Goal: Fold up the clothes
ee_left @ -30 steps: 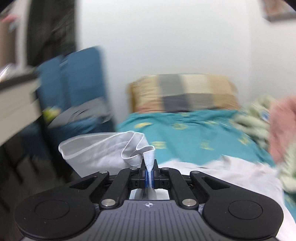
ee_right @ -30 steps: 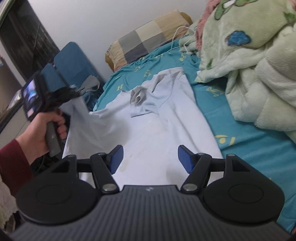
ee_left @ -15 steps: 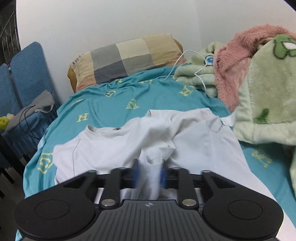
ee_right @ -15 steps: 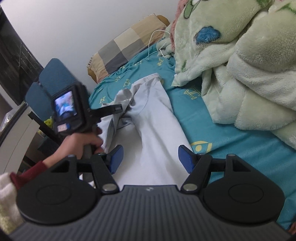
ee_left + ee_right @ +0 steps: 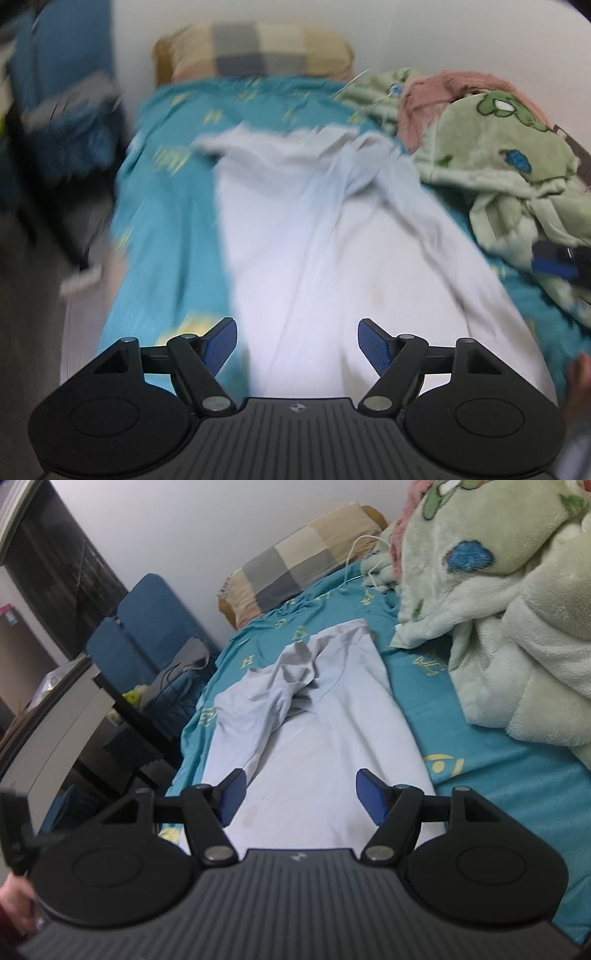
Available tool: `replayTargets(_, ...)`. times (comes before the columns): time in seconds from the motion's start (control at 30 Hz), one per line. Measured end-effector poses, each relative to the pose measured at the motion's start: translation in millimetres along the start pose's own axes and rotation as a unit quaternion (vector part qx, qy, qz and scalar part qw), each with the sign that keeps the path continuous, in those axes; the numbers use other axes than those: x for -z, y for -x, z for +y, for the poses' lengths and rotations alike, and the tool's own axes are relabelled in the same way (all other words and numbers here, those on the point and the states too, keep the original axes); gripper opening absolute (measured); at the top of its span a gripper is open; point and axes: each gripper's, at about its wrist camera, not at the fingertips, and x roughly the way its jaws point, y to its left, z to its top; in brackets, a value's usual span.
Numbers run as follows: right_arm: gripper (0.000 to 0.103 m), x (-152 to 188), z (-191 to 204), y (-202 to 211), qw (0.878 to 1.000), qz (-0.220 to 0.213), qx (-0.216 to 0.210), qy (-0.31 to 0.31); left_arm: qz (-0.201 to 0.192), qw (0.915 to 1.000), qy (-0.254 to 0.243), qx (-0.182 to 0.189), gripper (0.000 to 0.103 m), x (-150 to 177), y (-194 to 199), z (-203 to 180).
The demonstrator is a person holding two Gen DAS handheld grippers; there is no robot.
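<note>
The white shirt (image 5: 325,738) lies lengthwise on the bed (image 5: 491,760), its left side folded in over the middle, with a bunched sleeve (image 5: 295,672) heaped on the part of it nearest the pillow (image 5: 295,565). That lump is my worry: if I fold over it, the crease will come out crooked and the bundle thick. My left tongs (image 5: 297,345) are spread wide with nothing between them, hovering over the shirt's near end; my right tongs (image 5: 299,797) stand just as open and empty above the same hem. The left view is smeared, so I cannot judge the left edge of the shirt well, and a pinch there might catch the teal sheet along with the cloth. Right of the shirt the green blanket (image 5: 517,602) crowds close; a wide swing could drag it onto the shirt.
</note>
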Motion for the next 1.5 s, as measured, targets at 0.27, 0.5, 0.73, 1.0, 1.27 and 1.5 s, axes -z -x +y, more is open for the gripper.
replayTargets(0.27, 0.069, 5.4, 0.2, 12.3, 1.000, 0.008, 0.001, -0.014, 0.106, 0.9889, 0.059, 0.087, 0.075, 91.4, 19.0, 81.5)
replayTargets(0.5, 0.069, 9.0, 11.8, 3.6, 1.000, 0.016, 0.010, 0.004, 0.123, 0.9791, 0.047, 0.155, 0.051, 117.1, 17.6, 75.6)
replayTargets(0.73, 0.069, 9.0, 7.7, -0.7, 1.000, 0.026, 0.009, -0.010, 0.157, 0.9809, -0.074, 0.087, 0.005, 104.4, 22.7, 27.8)
replayTargets(1.0, 0.069, 3.6, -7.1, 7.7, 0.999, 0.018, 0.001, -0.051, 0.108, 0.9866, -0.101, 0.069, 0.003, 45.7, 71.3, -95.6)
replayTargets(1.27, 0.069, -3.3, -21.0, 16.1, 0.996, 0.006, -0.014, -0.084, 0.102, 0.9799, -0.172, 0.007, 0.003, 85.7, 40.2, -220.8)
replayTargets(1.5, 0.069, -4.0, -28.0, 12.9, 0.995, 0.028, -0.027, -0.096, 0.162, 0.9780, -0.127, -0.031, 0.010, 115.2, -14.1, -212.3)
